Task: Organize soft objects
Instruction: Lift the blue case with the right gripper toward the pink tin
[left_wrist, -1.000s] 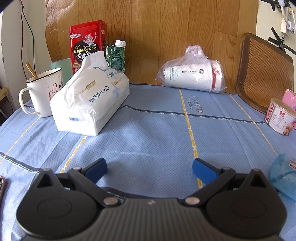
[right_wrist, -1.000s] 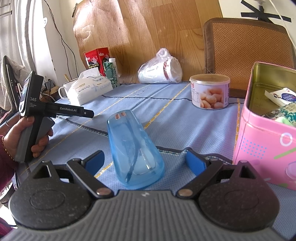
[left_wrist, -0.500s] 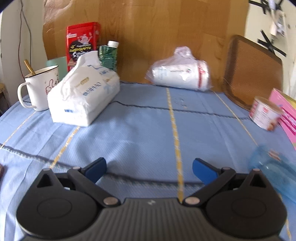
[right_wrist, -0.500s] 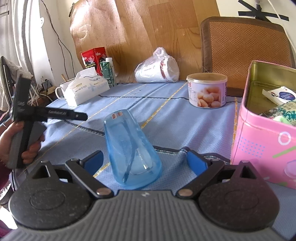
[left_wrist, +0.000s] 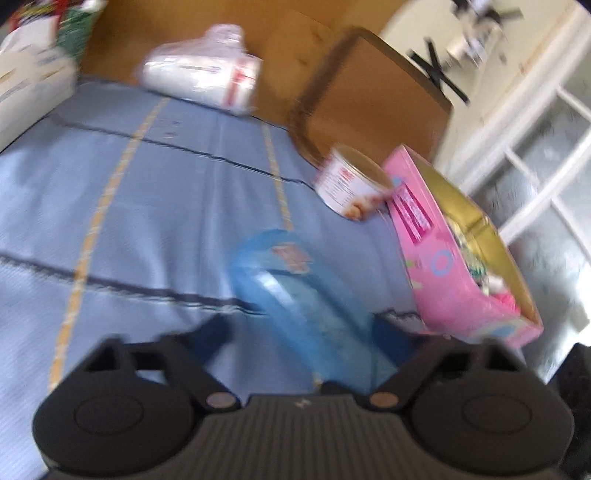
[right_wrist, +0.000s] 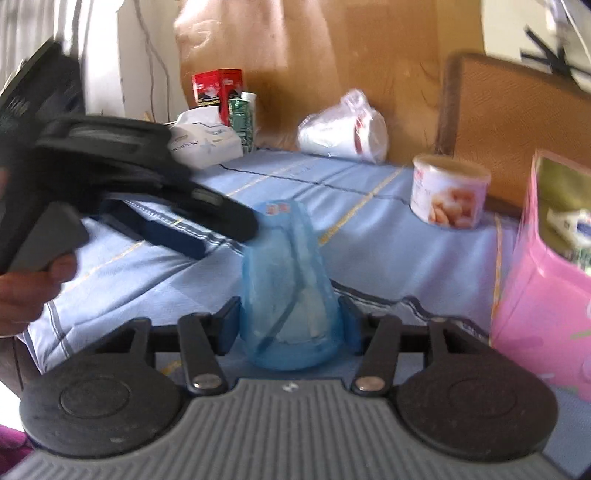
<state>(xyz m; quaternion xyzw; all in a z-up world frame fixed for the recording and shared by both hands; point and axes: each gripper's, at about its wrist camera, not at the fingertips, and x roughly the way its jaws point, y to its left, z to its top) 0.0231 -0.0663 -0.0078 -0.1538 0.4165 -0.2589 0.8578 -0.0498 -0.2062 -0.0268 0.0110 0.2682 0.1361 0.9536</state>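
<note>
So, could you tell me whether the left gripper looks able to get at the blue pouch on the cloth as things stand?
Probably yes. The blue pouch already lies between the closing jaws of the left gripper with nothing in front of it, though the right gripper is closing on the pouch's other end, so room is tight.

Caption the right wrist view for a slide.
Right gripper closing its fingers around a blue soft pouch on the blue tablecloth, left gripper alongside.

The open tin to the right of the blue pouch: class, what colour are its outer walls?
Pink outside, with a gold lining; clearest in the right wrist view.
</note>
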